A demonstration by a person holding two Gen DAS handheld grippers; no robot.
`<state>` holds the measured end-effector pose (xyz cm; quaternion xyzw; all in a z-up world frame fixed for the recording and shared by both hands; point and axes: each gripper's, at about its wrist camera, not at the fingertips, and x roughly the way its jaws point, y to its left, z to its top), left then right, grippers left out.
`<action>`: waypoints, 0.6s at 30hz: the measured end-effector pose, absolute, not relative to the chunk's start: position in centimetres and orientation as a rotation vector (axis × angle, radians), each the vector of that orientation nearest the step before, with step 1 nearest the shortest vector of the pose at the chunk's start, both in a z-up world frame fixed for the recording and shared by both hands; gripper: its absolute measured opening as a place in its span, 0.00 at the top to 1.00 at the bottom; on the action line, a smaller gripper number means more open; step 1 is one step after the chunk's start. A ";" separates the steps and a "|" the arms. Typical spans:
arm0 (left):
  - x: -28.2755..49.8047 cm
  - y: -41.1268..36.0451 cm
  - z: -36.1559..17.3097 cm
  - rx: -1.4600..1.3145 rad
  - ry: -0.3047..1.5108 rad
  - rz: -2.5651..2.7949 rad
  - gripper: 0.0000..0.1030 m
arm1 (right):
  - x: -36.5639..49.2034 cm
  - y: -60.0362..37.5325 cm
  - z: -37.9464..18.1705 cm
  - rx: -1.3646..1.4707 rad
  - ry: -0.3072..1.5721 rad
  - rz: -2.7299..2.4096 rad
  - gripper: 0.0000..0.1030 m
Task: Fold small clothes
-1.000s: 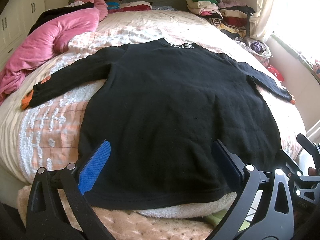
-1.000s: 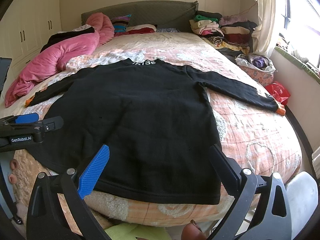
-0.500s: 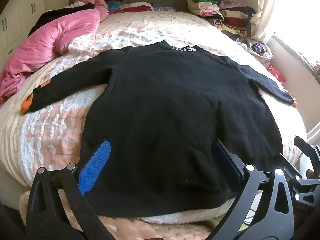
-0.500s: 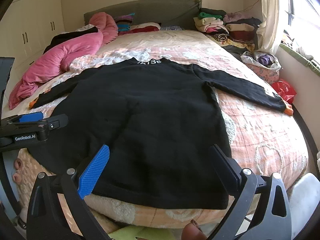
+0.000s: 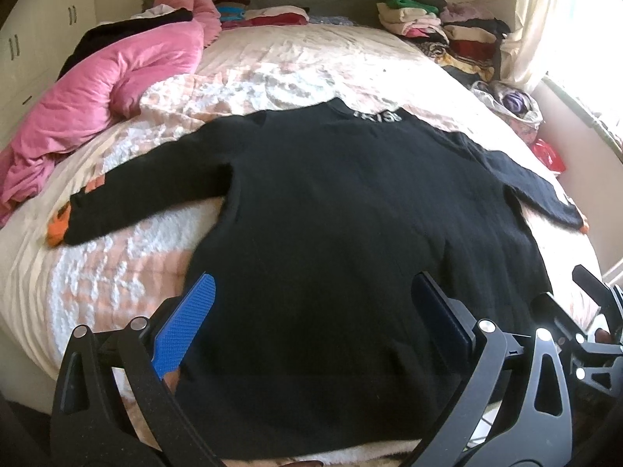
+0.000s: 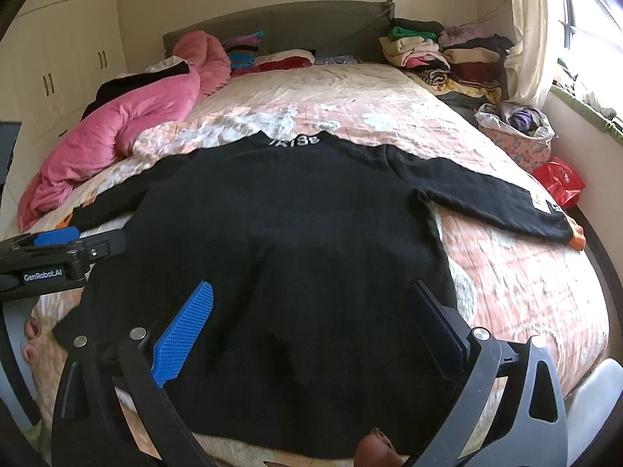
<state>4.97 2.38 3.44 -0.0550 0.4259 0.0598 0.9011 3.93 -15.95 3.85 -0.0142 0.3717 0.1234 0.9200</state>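
A black long-sleeved sweater (image 5: 342, 210) lies flat on the bed, sleeves spread, collar with white lettering at the far end. It also shows in the right wrist view (image 6: 296, 233). Its cuffs are orange. My left gripper (image 5: 315, 319) is open and empty, above the sweater's lower hem on the left side. My right gripper (image 6: 311, 323) is open and empty, above the hem on the right side. The left gripper's body shows at the left edge of the right wrist view (image 6: 58, 260).
A pink duvet (image 5: 105, 93) lies bunched along the bed's left side. Folded clothes (image 5: 440, 35) are stacked at the far right by the headboard. A basket of clothes (image 6: 514, 128) and a red bag (image 6: 560, 183) sit beside the bed at right. A white wardrobe (image 6: 74, 62) stands left.
Both grippers have moved forward over the sweater's hem and sit lower; the hem now lies beneath them. The sweater has not moved.
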 end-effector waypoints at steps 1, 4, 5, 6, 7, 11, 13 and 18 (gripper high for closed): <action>5.2 2.7 3.6 -0.116 0.880 0.129 0.08 | 4.5 -15.9 4.0 -0.022 0.766 0.253 0.04; 6.1 3.5 4.1 -0.127 0.875 0.141 0.08 | 5.6 -15.9 4.4 -0.002 0.765 0.258 0.04; 6.3 3.7 4.3 -0.128 0.872 0.146 0.08 | 6.0 -15.8 4.5 0.003 0.763 0.258 0.04; 6.6 3.9 4.6 -0.126 0.869 0.148 0.08 | 6.5 -15.6 4.7 0.007 0.762 0.260 0.04; 7.0 4.2 4.8 -0.124 0.868 0.154 0.08 | 6.8 -15.5 4.8 0.007 0.762 0.259 0.04; 8.1 4.9 5.3 -0.121 0.866 0.173 0.08 | 8.3 -15.0 5.2 0.010 0.762 0.252 0.04; 8.7 5.1 5.7 -0.122 0.868 0.169 0.08 | 8.9 -14.8 5.6 0.010 0.755 0.252 0.04; 10.2 5.3 6.3 -0.114 0.868 0.173 0.08 | 10.3 -14.5 6.2 0.018 0.743 0.251 0.04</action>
